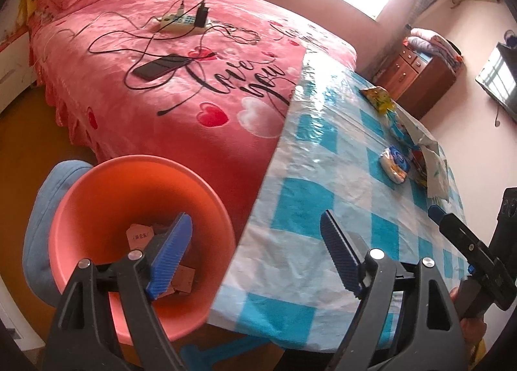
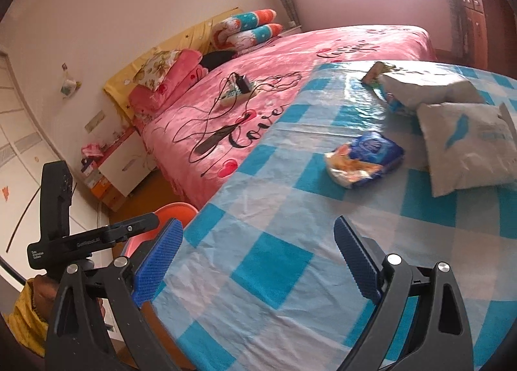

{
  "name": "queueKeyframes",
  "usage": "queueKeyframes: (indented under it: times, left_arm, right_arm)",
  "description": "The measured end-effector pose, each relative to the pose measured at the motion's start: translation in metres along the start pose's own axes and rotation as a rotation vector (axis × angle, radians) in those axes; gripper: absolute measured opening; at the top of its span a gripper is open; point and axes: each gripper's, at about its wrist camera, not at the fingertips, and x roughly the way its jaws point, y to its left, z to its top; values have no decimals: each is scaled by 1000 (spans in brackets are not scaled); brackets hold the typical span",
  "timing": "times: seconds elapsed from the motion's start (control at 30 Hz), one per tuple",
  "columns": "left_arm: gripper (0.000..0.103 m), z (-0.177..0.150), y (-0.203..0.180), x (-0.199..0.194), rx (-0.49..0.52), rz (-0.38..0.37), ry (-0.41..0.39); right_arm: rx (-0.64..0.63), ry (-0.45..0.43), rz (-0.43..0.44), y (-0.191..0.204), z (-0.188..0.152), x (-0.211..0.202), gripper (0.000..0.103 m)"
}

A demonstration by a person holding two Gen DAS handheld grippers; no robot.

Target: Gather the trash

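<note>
Both my grippers hang empty, jaws spread: the left gripper (image 1: 255,254) tilts down over the bin (image 1: 142,235), the right gripper (image 2: 258,261) over the table (image 2: 290,241).

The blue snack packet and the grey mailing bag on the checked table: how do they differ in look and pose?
The blue snack packet is small, glossy and crinkled, blue with an orange-and-clear end; the grey mailing bag is larger, matt and pale grey with a blue bird mark. The packet lies apart on bare cloth nearer the camera; the bag lies farther right, against another grey bag behind it. Both rest flat on the checked table, ungripped.
</note>
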Motion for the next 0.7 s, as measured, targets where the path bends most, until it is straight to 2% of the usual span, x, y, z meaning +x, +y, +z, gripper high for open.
queueKeyframes:
  times: [0.7]
  left_arm:
    - [83, -12, -72, 18, 119, -2, 69]
  right_arm:
    - [117, -96, -38, -73, 3, -38, 93]
